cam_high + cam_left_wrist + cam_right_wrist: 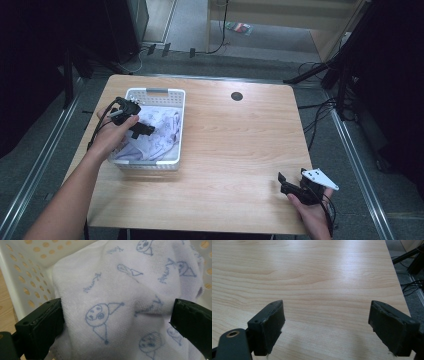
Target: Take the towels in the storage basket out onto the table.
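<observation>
White towel [117, 302] — between left gripper [116, 322] jaws, in basket [30, 272]

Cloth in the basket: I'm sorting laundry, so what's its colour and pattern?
The cloth is white with blue doodle faces and script, clearest in the left gripper view.

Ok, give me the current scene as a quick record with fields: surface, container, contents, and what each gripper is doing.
surface: wooden table, round dark grommet near its far edge
container: white perforated basket on the table's left part
contents: white towel with blue cartoon faces and script, crumpled inside the basket
left gripper: over the basket, jaws open on either side of a towel fold, not closed on it
right gripper: near the table's front right corner, jaws open above bare wood, holding nothing
</observation>
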`<state>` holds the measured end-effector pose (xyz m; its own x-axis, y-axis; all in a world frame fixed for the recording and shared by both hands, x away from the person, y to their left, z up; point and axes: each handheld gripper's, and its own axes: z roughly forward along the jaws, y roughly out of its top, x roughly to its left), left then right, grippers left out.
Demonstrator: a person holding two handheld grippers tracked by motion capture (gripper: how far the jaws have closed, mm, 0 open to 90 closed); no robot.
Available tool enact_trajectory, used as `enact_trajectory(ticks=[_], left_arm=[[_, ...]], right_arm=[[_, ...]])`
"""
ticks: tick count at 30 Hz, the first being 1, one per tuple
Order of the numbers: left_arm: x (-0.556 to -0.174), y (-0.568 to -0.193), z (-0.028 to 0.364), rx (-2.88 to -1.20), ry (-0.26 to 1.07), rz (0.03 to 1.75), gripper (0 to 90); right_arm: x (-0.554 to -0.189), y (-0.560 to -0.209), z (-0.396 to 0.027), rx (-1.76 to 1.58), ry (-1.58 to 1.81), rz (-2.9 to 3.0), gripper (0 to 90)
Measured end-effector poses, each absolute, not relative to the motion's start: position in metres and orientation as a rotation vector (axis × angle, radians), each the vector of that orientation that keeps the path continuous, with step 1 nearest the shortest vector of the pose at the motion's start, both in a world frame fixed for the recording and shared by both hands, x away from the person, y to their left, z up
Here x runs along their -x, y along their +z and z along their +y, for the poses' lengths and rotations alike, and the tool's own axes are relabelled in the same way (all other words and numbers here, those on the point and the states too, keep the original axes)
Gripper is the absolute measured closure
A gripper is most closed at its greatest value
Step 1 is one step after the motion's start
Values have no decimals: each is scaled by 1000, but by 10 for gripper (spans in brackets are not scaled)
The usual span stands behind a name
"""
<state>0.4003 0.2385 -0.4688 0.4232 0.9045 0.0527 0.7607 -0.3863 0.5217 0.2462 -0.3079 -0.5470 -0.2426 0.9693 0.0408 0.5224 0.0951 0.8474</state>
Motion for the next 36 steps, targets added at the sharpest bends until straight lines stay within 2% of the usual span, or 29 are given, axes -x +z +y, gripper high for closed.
enact_trajectory(ticks=[13,23,29,32,36], left_arm=[[-416,-489,224,-2344,420,1447,2],[-421,-506,205,-2443,435,1458,0],[-425,-515,203,-2466,334,1475,0],[-426,-515,202,-2476,325,1486,1],[-424,-515,202,-2480,327,1456,53]], right_arm=[[-247,-547,-308,-1462,1051,1829,137],[-247,-547,-308,-1452,1062,1833,137],[-247,-547,-308,-1449,1070,1836,137],[-247,-547,-308,-1449,1068,1837,137],[-247,-547,-307,-1455,1060,1838,138]])
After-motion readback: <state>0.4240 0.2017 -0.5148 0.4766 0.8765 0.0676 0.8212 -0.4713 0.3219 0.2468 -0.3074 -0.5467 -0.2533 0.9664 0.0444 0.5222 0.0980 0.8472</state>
